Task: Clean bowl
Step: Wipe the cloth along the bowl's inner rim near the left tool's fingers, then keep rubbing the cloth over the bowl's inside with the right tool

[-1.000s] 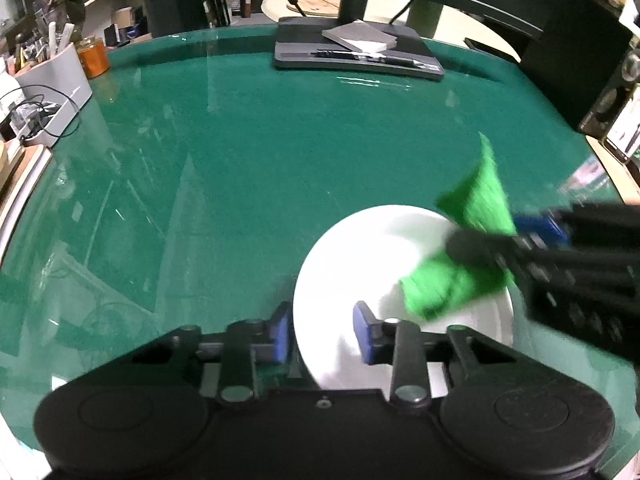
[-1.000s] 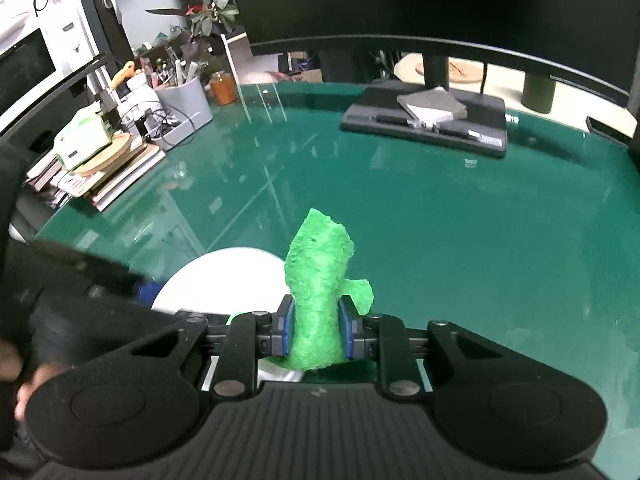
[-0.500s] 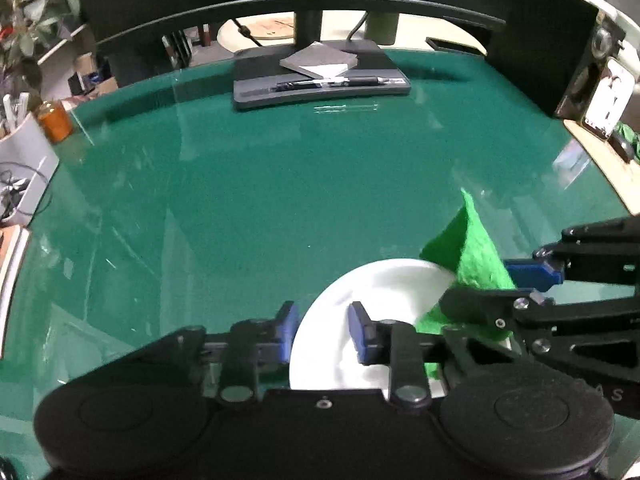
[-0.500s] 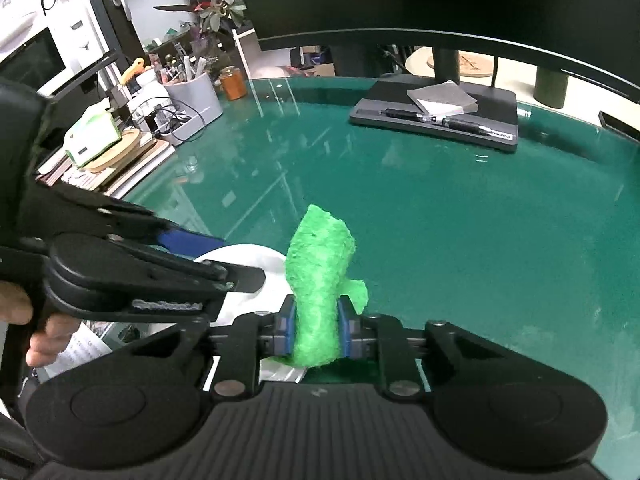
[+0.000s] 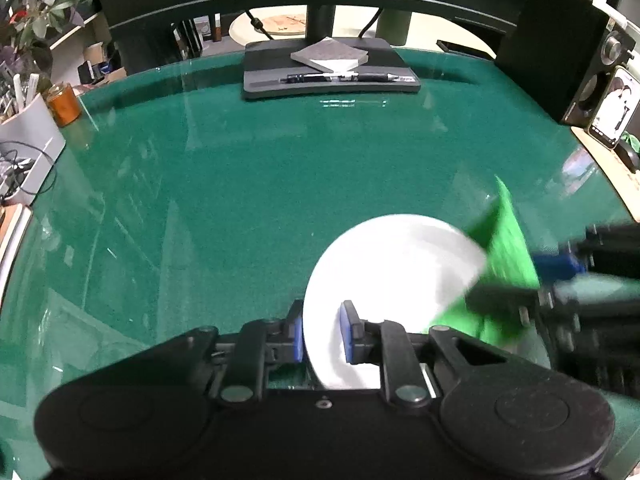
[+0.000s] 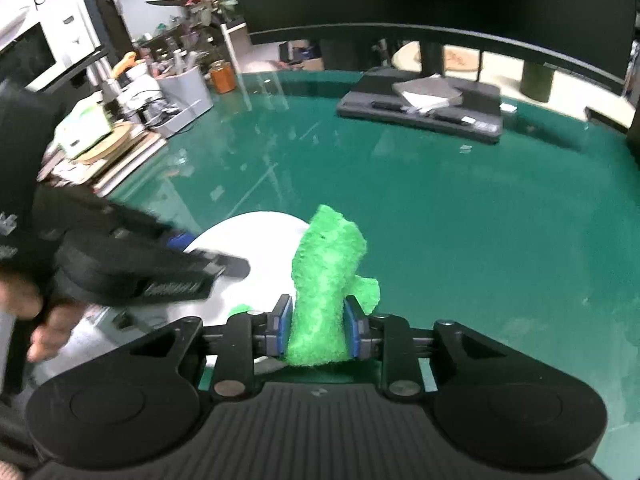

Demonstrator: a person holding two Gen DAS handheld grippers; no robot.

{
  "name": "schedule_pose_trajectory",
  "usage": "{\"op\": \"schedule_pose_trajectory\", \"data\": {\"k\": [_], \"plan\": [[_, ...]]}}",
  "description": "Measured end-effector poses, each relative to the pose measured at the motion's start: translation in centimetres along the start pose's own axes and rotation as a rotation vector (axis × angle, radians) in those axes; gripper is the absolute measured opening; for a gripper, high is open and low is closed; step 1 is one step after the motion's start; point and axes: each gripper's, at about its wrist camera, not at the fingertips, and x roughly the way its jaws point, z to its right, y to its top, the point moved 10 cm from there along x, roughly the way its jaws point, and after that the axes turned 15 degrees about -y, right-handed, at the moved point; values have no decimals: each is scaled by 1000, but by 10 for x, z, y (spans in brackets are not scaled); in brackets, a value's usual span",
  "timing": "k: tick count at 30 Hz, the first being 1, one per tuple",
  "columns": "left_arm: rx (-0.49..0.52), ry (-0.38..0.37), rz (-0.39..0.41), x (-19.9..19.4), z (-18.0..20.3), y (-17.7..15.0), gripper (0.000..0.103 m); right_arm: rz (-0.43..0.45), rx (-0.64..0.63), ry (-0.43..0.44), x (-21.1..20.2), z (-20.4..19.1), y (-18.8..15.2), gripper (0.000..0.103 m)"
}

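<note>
A white bowl (image 5: 394, 264) is seen on the green table top (image 5: 248, 184), at the near right of the left wrist view. Its near rim is gripped by the left gripper (image 5: 321, 337): one blue pad (image 5: 297, 338) lies outside the rim and the other inside, with a narrow gap between them filled by the wall of the bowl.

A bright green cloth (image 6: 326, 292) is clamped between the blue pads of the right gripper (image 6: 317, 330), so that the jaws are closed on it to about the cloth's thickness. The cloth stands upright out of the jaws, and a small flap is turned out to its right. In the left wrist view the same cloth (image 5: 506, 248) is seen blurred over the right rim of the bowl; whether it touches the bowl's surface cannot be told.

In the right wrist view the left gripper (image 6: 224, 266) is seen blurred over the left part of the bowl (image 6: 260, 240), and it is held by a person's hand (image 6: 36, 316) at the left edge.

At the far side of the table, a dark monitor base (image 5: 332, 70) is seen with a grey notepad (image 5: 330, 55) and a pen (image 5: 338, 77) lying on it. An orange jar (image 5: 64, 99) stands at the far left.
</note>
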Motion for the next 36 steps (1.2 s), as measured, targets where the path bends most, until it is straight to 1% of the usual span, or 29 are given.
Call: {"op": "schedule_pose_trajectory", "data": {"k": [1,2,3,4,5,6,8,10,11,12,13,14,16,17,18,19,20,22,23,27,30,36], "plan": [[0,3,-1,-1,0,-3,19,3,6,-6,2,2,3,29],[1,5,-3,-3,1,-6,19,4,9,-7,3,3,4,35],[-3,3,-6,-5,1,-9,19,-5,13,2,4,2,4,47],[-9,-2,-8,-8,1,-10,19,-13,17,10,4,2,4,55],[-14,-6,-10,-10,1,-12,18,-12,23,17,1,2,3,70],[-13,-7,-1,-14,1,-11,18,-9,31,25,-2,1,2,76],[-5,-1,21,-21,1,-6,19,4,54,36,-9,3,1,78],[20,-10,44,-27,1,6,19,15,93,38,-15,8,0,78],[30,-13,43,-26,2,9,19,21,108,35,-16,10,-1,77],[50,-15,42,-24,3,14,19,27,115,36,-17,12,-1,63],[75,-17,38,-22,4,17,19,26,110,41,-17,12,-1,47],[100,-18,32,-19,6,20,19,17,100,45,-16,12,-2,18],[142,-27,14,-12,8,25,19,10,99,55,-14,11,-1,19],[163,-31,5,-8,9,26,16,10,102,57,-13,10,-1,19],[179,-33,-5,-5,9,27,16,13,105,57,-13,11,0,23],[186,-39,-11,-2,8,28,16,15,108,57,-12,11,2,24],[186,-44,-13,-1,8,27,15,18,111,57,-12,11,3,24],[180,-50,-21,1,7,25,13,20,98,49,-10,10,4,19],[177,-51,-24,1,7,22,13,22,88,42,-9,10,5,15],[165,-34,-23,3,6,16,13,41,72,23,-5,8,14,14],[140,-30,-15,2,6,15,13,27,60,21,-7,8,9,14],[129,-25,-9,1,5,16,13,-6,50,23,-16,7,-4,16]]}}
